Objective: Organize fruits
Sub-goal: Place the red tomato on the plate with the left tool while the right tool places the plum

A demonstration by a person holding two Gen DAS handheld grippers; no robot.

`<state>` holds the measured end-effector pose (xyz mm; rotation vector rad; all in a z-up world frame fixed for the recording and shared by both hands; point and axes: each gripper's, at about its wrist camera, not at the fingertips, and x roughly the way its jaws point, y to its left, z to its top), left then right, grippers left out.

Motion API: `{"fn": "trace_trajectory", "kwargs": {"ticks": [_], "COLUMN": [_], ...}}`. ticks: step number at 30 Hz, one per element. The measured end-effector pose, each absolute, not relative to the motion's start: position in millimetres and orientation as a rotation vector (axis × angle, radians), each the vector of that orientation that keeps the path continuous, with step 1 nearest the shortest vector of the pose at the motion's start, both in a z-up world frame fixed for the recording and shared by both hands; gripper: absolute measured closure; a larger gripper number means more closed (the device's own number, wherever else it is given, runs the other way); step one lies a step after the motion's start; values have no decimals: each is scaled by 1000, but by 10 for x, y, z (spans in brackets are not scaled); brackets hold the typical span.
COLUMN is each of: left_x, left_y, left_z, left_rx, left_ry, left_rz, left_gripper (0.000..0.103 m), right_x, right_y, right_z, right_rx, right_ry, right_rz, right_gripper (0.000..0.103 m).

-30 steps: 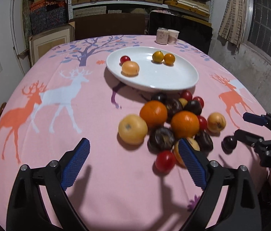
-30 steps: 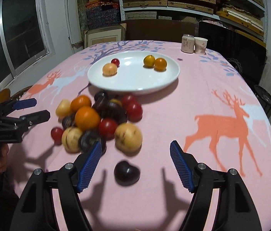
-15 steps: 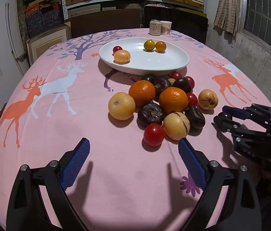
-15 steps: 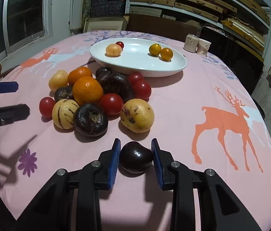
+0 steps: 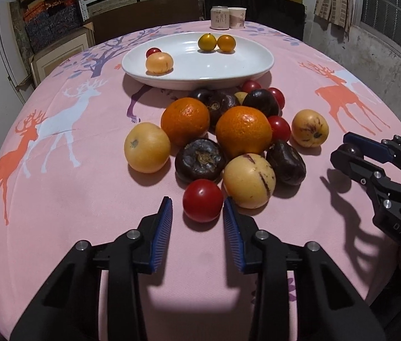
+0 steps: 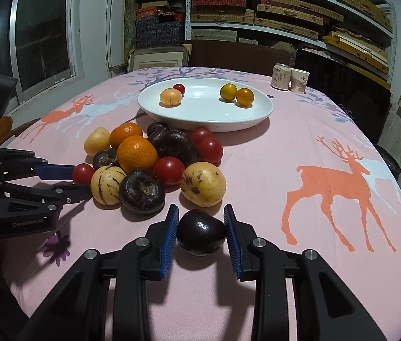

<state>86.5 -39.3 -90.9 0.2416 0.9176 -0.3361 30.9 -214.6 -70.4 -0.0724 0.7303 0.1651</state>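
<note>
Right gripper (image 6: 201, 231) is clenched on a dark plum (image 6: 201, 236) just off the near right edge of the fruit pile; its smooth skin could slip from the pads on the lift toward the far white plate (image 6: 257, 119). Left gripper (image 5: 197, 214) brackets a red tomato (image 5: 202, 204) without pinching it yet; its right finger sits just beside the striped yellow fruit (image 5: 249, 181), so closing could nudge that and set the pile rolling.

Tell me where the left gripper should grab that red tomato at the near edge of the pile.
Grip the red tomato across its widest middle, coming straight in from the near side, low over the cloth. It is round and smooth, so pads off centre would likely slip. The left gripper already straddles it; the striped yellow fruit crowds the right pad's side.
</note>
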Motion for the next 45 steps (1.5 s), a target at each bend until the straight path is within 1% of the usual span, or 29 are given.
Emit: {"fn": "trace_trajectory", "kwargs": {"ticks": [4, 7, 12, 22, 26, 32, 36, 40, 45], "left_x": [878, 868, 737, 637, 688, 1141, 1598, 2180, 2901], "left_y": [-426, -407, -322, -141, -150, -239, -411, -632, -906], "left_z": [-922, -934, -800, -555, -398, -107, 15, 2, -192], "left_rx": [254, 234, 203, 135, 145, 123, 146, 145, 134], "left_ry": [898, 900, 841, 800, 766, 741, 711, 741, 812], "left_rz": [-323, -334, -351, -362, -371, -394, -389, -397, -400], "left_gripper": [67, 76, 77, 77, 77, 77, 77, 77, 76], "right_x": [317, 309, 305, 284, 331, 649, 1021, 1540, 2191], "right_y": [-2161, -2159, -2165, -2182, -2249, -2417, -2508, -2539, -2588], "right_z": [-713, -711, -711, -687, -493, 155, 407, 364, 31], "right_rx": [-61, -61, -56, -45, -8, 35, 36, 29, 43], "right_ry": [736, 732, 727, 716, 719, 638, 612, 639, 711], "right_rz": [165, 165, 166, 170, 194, 222, 217, 203, 206], "right_gripper": [70, 70, 70, 70, 70, 70, 70, 70, 70]}}
